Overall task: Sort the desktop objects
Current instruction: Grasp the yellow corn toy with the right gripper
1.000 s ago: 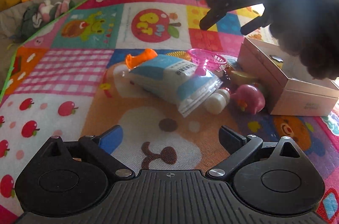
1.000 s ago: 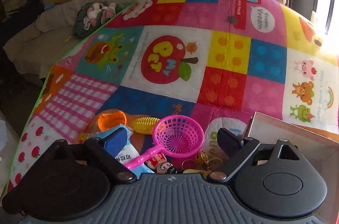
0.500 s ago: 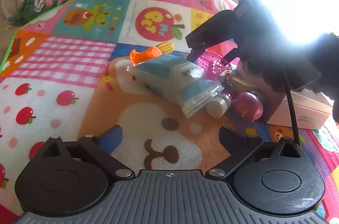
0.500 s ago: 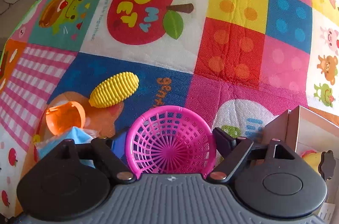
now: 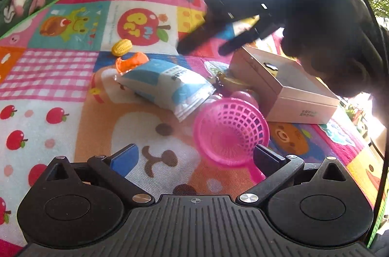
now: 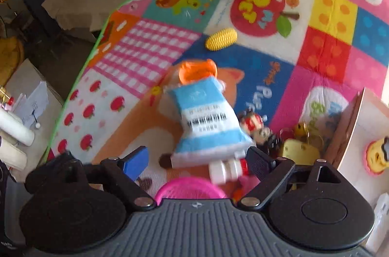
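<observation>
Fingers first: we are seeing both pairs spread wide with nothing between them. Our left gripper (image 5: 194, 157) is hovering low over the play mat (image 5: 80, 125), blue pad to one side, black pad to the other. Our right gripper (image 5: 214, 43) is hanging higher, a dark backlit shape above the far side of the pile, its fingers apart and empty.

What has changed: half a second ago the pink strainer (image 5: 231, 130) was sitting between the right fingers; now it is lying on the mat just ahead of our left gripper, bowl tipped toward that camera, handle running down past the black pad. The right wrist view is blurred, with only the strainer's rim showing under its body, so we are judging that the right hand has let go and is pulling up. The strainer is out of the pile but not in the box (image 5: 287, 91), so its sorting is not yet finished.

Going outward, we are noting:
- blue-and-white pouch (image 5: 167, 84) just behind the strainer, overlapping an orange toy (image 5: 131, 61)
- small white bottle (image 6: 228, 172) and figurines (image 6: 257, 128) crowded between pouch and box
- yellow corn toy (image 5: 121, 47) lying alone, well apart

Open room lies left of the pile, over the gingham and apple squares. The box wall is closing off the right side, and the mat's green edge (image 6: 97, 43) is dropping to the floor further left.
</observation>
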